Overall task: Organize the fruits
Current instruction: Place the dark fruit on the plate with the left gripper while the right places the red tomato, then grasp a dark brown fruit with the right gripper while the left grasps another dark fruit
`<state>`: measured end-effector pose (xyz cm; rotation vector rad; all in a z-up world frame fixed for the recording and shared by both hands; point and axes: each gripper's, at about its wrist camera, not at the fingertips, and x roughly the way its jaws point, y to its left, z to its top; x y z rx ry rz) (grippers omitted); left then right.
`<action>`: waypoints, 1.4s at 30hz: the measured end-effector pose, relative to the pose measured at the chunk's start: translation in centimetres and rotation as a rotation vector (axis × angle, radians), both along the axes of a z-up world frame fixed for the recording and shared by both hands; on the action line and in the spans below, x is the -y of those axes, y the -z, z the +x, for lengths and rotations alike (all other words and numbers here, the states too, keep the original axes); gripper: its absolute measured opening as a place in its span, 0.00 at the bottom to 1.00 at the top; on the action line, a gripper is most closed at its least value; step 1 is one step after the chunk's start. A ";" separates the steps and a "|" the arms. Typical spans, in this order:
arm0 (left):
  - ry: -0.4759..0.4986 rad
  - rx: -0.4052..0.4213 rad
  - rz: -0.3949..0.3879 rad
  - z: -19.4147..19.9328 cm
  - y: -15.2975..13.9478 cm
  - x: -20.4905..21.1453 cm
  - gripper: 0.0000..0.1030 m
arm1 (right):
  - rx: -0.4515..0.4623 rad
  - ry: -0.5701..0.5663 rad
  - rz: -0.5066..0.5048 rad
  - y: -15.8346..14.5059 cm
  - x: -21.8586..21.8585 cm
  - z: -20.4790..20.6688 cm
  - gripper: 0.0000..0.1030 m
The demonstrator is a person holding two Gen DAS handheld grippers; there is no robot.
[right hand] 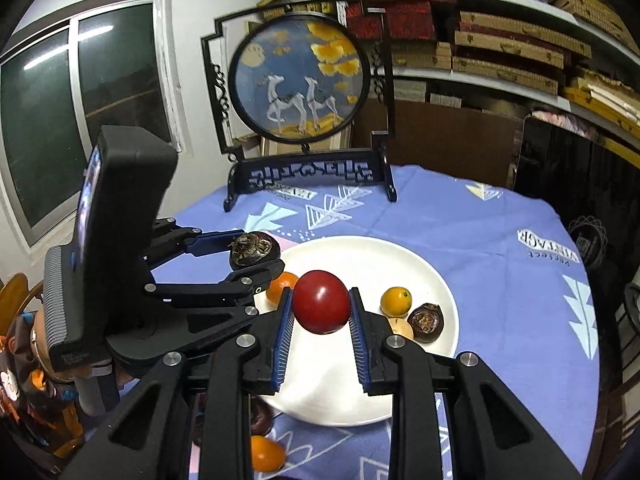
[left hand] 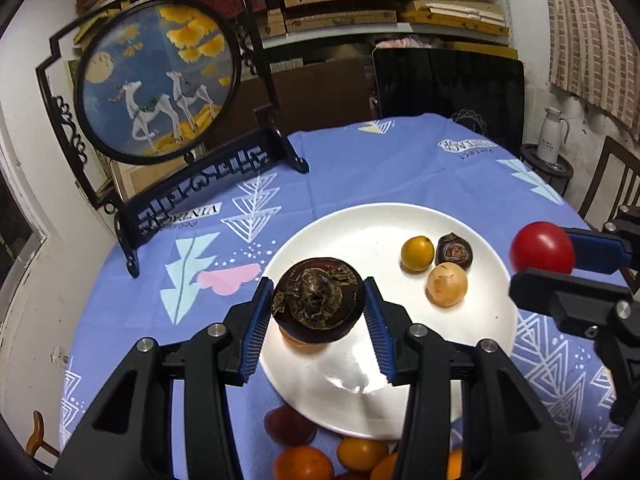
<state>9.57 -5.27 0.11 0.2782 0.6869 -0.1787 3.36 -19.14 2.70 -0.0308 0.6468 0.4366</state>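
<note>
**Holding one fruit in each gripper above the white plate**

Gripping from both sides, the left gripper (left hand: 318, 300) has its blue fingers (left hand: 256, 320) clenched on a dark mangosteen (left hand: 319, 298), whose dried calyx faces the camera; it has no clear long axis. An orange fruit (left hand: 304, 342) peeks out just beneath it, on the near-left part of the plate (left hand: 360, 232). Nearer than these fingers, off the plate's near rim, lie a dark red fruit (left hand: 288, 424) and several orange ones (left hand: 360, 454) on the blue patterned counter (left hand: 340, 160).

The right gripper (right hand: 320, 304) is clamped on a round red tomato (right hand: 321, 301), over the plate's middle and well apart from the left gripper.

Beyond and to the right of the right fingers, three small fruits cluster on the plate, touching or nearly so: a yellow one (left hand: 417, 253), a pale tan one (left hand: 447, 284) and a small dark one (left hand: 454, 249). The plate's far-left part is bare.

Farther off, a framed round deer screen (left hand: 158, 80) stands at the counter's far-left edge, shelves of boxes (left hand: 344, 4) behind.
</note>
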 end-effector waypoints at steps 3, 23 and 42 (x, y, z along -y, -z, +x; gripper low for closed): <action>-0.001 -0.022 0.005 1.0 1.0 0.1 0.43 | -0.025 0.007 0.002 1.1 0.0 1.3 0.26; -0.025 -0.030 0.057 3.4 3.4 0.6 0.66 | -0.077 0.059 -0.001 3.3 0.2 6.1 0.39; -0.035 0.037 0.026 -3.4 -0.2 -2.4 0.75 | -0.013 0.073 -0.027 1.0 2.2 -2.7 0.68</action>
